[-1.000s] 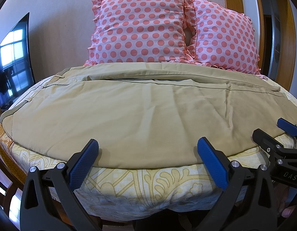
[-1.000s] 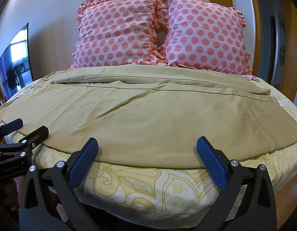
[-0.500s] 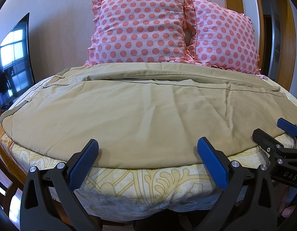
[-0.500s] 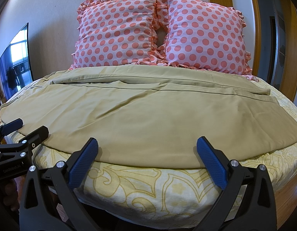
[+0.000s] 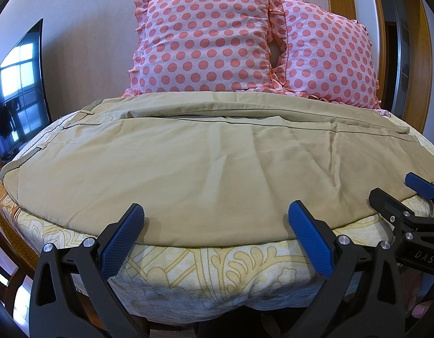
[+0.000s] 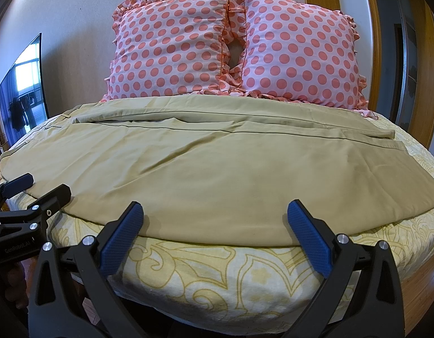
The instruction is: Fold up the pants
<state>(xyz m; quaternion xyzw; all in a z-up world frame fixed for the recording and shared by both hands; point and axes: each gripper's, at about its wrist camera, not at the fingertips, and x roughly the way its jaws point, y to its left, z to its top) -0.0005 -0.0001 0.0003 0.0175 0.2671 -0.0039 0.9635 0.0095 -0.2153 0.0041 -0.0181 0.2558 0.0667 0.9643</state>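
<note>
Tan pants (image 5: 205,166) lie spread flat across the bed, waistband at the left, leg cuffs at the right; they also show in the right wrist view (image 6: 217,169). My left gripper (image 5: 215,228) is open and empty, hovering at the bed's front edge just short of the pants' near hem. My right gripper (image 6: 214,228) is open and empty at the same edge, further right. The right gripper shows at the right of the left wrist view (image 5: 402,194), the left gripper at the left of the right wrist view (image 6: 39,188).
The bed has a yellow patterned sheet (image 5: 217,270). Two pink polka-dot pillows (image 5: 205,45) (image 6: 298,50) stand against the wall behind the pants. A dark TV screen (image 5: 17,90) is at the left. A wooden door frame (image 6: 425,56) is at the right.
</note>
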